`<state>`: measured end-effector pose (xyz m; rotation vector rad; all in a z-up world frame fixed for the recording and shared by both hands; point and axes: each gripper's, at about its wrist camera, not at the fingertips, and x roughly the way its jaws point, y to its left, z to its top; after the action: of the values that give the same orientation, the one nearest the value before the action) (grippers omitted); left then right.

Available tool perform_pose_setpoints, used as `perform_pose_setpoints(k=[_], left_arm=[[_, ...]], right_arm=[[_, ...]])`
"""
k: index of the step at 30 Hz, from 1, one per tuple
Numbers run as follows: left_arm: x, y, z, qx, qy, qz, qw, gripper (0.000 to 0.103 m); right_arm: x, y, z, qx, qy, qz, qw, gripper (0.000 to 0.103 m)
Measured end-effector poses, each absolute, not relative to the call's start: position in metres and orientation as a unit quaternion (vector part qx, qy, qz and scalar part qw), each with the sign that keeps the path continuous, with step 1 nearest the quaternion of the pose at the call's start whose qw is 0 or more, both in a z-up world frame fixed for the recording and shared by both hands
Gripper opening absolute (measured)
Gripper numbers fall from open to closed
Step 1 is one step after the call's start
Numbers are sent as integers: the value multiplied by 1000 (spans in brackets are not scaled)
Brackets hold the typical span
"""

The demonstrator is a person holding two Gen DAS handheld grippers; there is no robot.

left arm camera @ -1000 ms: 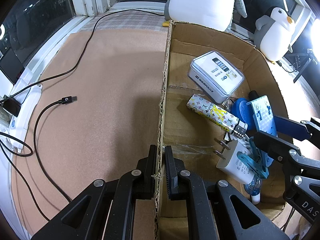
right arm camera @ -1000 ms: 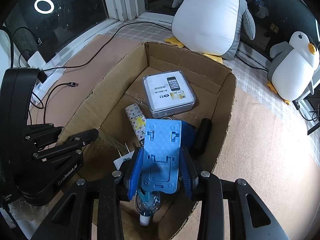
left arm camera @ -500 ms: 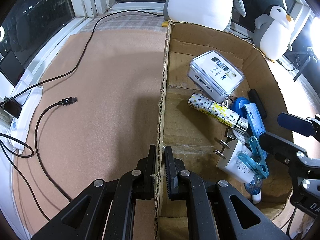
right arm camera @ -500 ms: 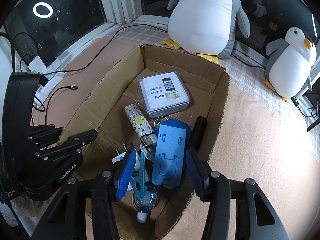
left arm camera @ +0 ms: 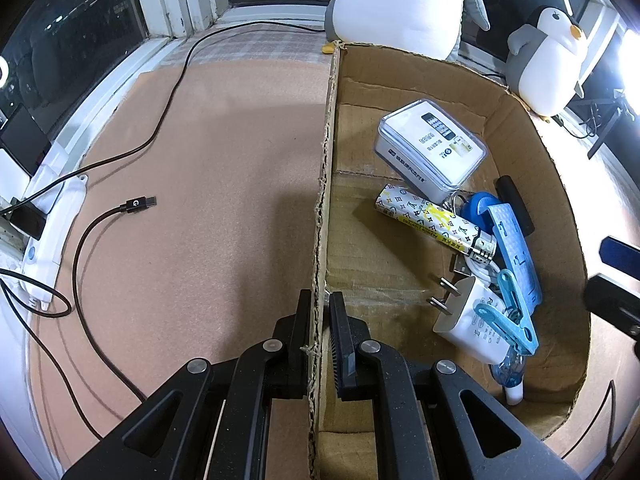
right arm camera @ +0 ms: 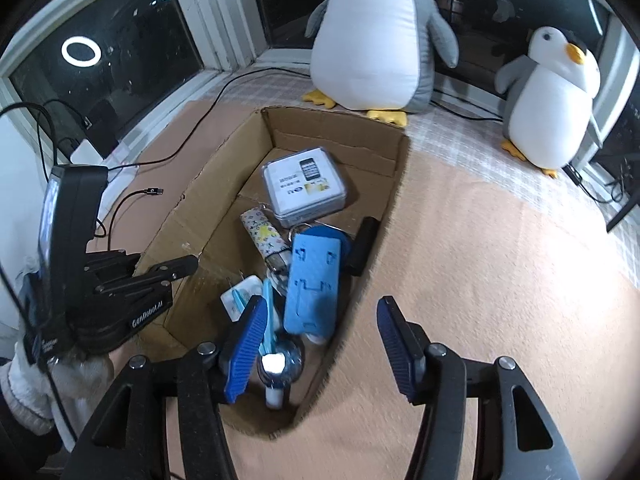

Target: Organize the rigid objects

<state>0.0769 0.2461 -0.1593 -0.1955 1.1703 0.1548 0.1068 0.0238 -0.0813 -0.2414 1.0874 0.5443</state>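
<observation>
Two grippers: left gripper [left arm camera: 320, 316] clamped on box [left arm camera: 326, 160] wall edge; right gripper [right arm camera: 320, 336] empty, jaws opening above box's near corner. Blue stand [right arm camera: 314, 284] lies inside among clutter on right side; box's left half floor bare. Mat [right arm camera: 480, 280] open.

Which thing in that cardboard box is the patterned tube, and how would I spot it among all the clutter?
Start at the open cardboard box in front of the big plush penguin. On its floor, just nearer than the clear-lidded square case, lies the patterned tube. It is the only cylinder there: white, covered in small coloured symbols with a yellow blotch, unlike the plain blue phone stand beside it.
</observation>
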Motion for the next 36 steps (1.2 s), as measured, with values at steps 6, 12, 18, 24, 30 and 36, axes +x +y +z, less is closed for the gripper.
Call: perform_pose_setpoints(k=[6, 12, 18, 24, 30, 36], left_arm=[[76, 244, -158, -91, 550, 74, 827, 18], [74, 243, -153, -92, 546, 69, 830, 45], [70, 251, -146, -90, 538, 79, 835, 54], [63, 264, -134, -90, 526, 97, 840, 54], [55, 264, -120, -87, 514, 102, 848, 54], [41, 248, -90, -66, 482, 107, 867, 54]], right_arm=[[103, -3, -74, -91, 508, 243, 821, 53], [104, -20, -77, -80, 514, 229, 823, 54], [103, -29, -78, -71, 516, 223, 824, 54], [103, -35, -74, -66, 512, 221, 827, 54], [101, -38, -72, -63, 511, 221, 829, 54], [96, -46, -67, -55, 506, 219, 832, 54]])
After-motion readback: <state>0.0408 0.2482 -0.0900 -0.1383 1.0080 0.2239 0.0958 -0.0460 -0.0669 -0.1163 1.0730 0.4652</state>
